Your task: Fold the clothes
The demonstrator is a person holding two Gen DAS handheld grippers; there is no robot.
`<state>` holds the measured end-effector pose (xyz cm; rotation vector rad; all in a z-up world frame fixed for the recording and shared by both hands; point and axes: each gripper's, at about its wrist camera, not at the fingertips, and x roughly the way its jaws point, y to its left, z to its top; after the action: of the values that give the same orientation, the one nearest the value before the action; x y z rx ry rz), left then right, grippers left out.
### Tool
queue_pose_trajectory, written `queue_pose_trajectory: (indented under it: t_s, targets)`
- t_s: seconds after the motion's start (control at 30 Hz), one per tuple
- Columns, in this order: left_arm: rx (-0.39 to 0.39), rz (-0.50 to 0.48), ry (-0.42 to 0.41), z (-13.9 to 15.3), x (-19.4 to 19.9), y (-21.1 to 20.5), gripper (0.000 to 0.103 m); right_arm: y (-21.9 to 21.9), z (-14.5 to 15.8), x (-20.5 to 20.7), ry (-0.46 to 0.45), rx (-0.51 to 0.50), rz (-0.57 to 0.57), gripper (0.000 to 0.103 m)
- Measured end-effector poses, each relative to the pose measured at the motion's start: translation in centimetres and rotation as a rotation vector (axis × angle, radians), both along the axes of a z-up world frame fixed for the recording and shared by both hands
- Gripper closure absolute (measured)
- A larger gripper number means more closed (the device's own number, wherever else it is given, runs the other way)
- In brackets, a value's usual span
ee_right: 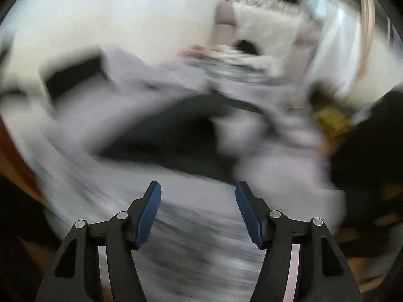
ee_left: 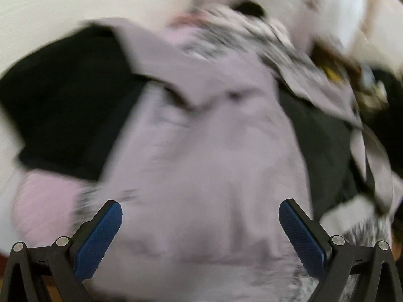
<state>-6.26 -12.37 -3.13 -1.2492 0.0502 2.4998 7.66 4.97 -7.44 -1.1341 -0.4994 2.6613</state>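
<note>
Left wrist view: a pale lilac garment point(ee_left: 201, 156) lies rumpled atop a heap, just ahead of the left tool point(ee_left: 200, 226), whose blue pads stand wide apart with nothing between them.
Right wrist view: badly blurred; the right tool point(ee_right: 198, 206) also stands apart and empty, above pale cloth.
Heap: a black garment point(ee_left: 65, 110) lies under the lilac one on the left, a dark grey garment point(ee_left: 320, 146) to its right, and a black-and-white patterned cloth point(ee_left: 252, 40) behind.
Surface: white, soft-looking; whether bed or counter I cannot tell.
Step in hand: judged as reaching toward the unfolded heap, neither tool gripping.
Next move calls for: each tool pinching one edge or corner of a single garment, without catching the layer beneath.
</note>
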Motion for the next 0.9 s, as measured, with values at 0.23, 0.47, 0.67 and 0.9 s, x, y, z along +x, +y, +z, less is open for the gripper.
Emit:
queue_pose_trajectory:
  t_s: [0.23,0.47,0.67,0.9]
  targets:
    - [-0.068,0.022,-0.136,-4.8,-4.7,6.0,0.000,1.7,-7.4,-2.8,-0.195,0.397,0.225,0.053]
    - [-0.079,0.063,-0.153,-5.8,-6.3,7.2,0.000,12.8,4.9,-5.1,-0.131,-0.258,-0.038,0.101]
    - [-0.157,0.089,-0.155,-7.2,-7.3,8.8,0.000,29.5,11.7,-2.9,0.174,-0.384,-0.766,0.024]
    - [-0.228,0.056,-0.127,-8.5,-6.6,9.0,0.000,18.1,-3.2,3.0,-0.006,-1.244,-0.290,0.046]
